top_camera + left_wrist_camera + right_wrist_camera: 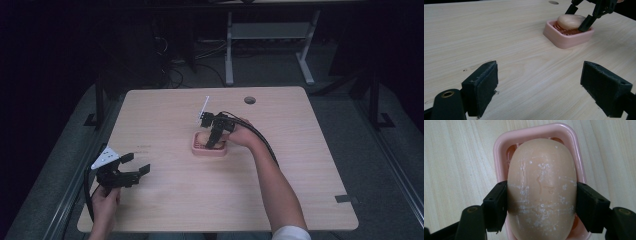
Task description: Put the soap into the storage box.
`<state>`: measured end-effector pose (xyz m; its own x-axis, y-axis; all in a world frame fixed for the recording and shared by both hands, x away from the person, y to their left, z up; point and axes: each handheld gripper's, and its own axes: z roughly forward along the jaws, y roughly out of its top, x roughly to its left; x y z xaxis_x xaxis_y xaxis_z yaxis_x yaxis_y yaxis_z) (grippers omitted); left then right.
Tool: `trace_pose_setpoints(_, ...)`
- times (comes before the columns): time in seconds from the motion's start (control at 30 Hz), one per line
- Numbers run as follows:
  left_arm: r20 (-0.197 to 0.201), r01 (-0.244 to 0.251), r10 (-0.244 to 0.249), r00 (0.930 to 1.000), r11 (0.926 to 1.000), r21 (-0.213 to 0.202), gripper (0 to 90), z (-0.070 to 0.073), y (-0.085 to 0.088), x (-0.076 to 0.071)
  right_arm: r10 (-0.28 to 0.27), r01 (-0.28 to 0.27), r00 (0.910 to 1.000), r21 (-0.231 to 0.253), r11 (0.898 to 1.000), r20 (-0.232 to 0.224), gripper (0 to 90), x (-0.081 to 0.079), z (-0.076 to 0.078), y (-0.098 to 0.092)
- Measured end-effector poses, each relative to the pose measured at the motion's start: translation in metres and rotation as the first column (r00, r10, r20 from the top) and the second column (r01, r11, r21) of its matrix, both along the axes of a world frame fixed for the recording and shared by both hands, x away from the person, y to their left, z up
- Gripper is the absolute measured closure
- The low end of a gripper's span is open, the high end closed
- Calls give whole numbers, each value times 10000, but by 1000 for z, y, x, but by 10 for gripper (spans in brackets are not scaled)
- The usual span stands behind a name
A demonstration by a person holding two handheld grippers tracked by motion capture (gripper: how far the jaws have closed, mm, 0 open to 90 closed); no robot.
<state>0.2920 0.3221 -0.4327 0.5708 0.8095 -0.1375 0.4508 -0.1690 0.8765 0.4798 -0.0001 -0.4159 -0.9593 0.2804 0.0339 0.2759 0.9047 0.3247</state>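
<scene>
A pale beige soap bar (541, 187) lies in a pink soap dish (499, 150) near the middle of the wooden table (165, 200). My right gripper (541, 206) reaches down over the dish, its two black pads pressed against the soap's opposite sides. In the high view the soap (202, 136) shows just left of that gripper (215, 142) inside the dish (210, 152). My left gripper (135, 164) rests low at the table's left front, open, with nothing between its pads (484, 85). Far ahead of it I see the dish (566, 41), the soap (570, 21) and the right gripper's fingers (586, 23).
A round cable hole (250, 100) sits near the table's far edge. Beyond the table stands a white desk frame (229, 50) on a dark floor with cables. Bare wood stretches between my left gripper and the dish.
</scene>
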Motion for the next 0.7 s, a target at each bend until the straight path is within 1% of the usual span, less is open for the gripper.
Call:
trace_pose_setpoints(0.53,17,-43,43,10000,10000,-44,142,0,1,0,30,-30,10000,-46,10000,23,321,1,-1,0)
trace_pose_setpoints(0.57,13,-38,38,10000,10000,-43,143,0,1,0,32,-32,10000,-3,10000,16,339,1,0,-1)
trace_pose_setpoints(0.6,15,-33,33,10000,10000,-43,143,0,1,0,6,-5,10000,107,9999,-71,336,1,1,-1)
trace_pose_setpoints(0.7,19,-38,38,10000,10000,-54,142,0,1,0,-32,28,10000,417,9991,92,357,1,6,-2)
